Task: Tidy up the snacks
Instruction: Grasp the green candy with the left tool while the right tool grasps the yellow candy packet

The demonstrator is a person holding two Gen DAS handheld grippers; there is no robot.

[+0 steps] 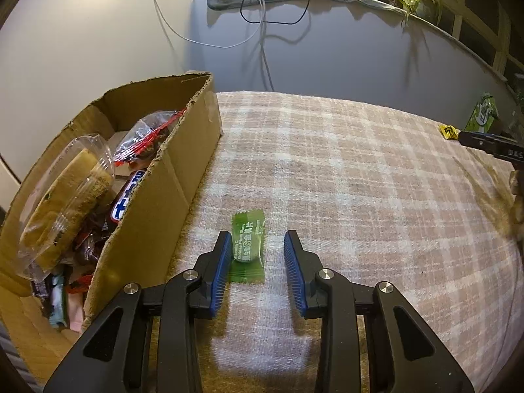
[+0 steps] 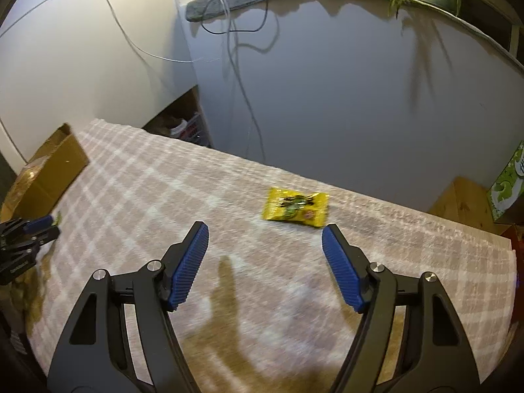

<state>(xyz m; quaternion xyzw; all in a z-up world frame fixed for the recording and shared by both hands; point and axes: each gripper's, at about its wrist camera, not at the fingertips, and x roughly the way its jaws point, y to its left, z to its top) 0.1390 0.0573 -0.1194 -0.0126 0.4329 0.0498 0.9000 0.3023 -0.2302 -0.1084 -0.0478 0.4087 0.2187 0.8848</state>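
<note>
— So, from the left wrist camera, what do you see?

— A green candy (image 1: 248, 248) lying flat on the plaid cloth (image 1: 360, 170), close to the cloth's left edge. The left gripper (image 1: 257, 244) sits over it with the jaws partly apart: the wrapper lies between the blue pads, its left side just at the left pad (image 1: 220, 271), while the right pad stands clear of it. Not clamped, as far as I can tell.

— And the box?

— The cardboard box (image 1: 170, 177) stands along the left edge, just beside the candy, full of wrapped snacks (image 1: 98, 196). At the far right edge a small yellow packet (image 1: 448, 131) shows, with the tip of the other gripper beside it.

— Now the right wrist camera?

— The right gripper (image 2: 265, 232) has its jaws spread wide with nothing between them. The yellow packet lies on the cloth just beyond the fingertips, toward the far edge, untouched and slightly blurred. The box corner sits at the far left edge, and the left gripper pokes in low at the left. A green carton (image 2: 509, 180) stands off the right edge.
</note>
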